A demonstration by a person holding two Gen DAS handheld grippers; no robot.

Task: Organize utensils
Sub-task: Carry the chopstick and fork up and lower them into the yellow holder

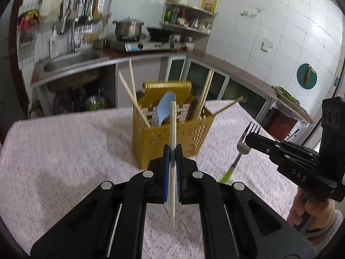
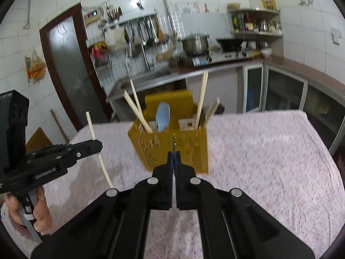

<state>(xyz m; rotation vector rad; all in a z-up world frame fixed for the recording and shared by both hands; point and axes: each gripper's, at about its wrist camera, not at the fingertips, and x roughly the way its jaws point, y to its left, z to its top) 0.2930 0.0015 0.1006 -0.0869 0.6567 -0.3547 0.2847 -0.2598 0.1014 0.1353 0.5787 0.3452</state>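
A yellow utensil basket [image 1: 172, 138] stands on the table, holding several wooden chopsticks [image 1: 131, 99] and a light blue spoon [image 1: 165, 108]. My left gripper [image 1: 172, 149] is shut on a white chopstick [image 1: 173, 123], held upright just in front of the basket; it shows in the right wrist view [image 2: 94, 136] too. My right gripper [image 2: 174, 155] is shut on a fork with a green handle [image 1: 245, 142], held to the right of the basket [image 2: 170, 149]; in its own view only the fork's thin edge [image 2: 174, 143] shows.
The table wears a pink flowered cloth [image 1: 64, 142]. Behind it run a kitchen counter with a sink [image 1: 71, 62], a gas stove with a pot [image 1: 129, 28] and a wok, and a corner shelf [image 1: 187, 19]. A dark door [image 2: 71, 64] stands at the left.
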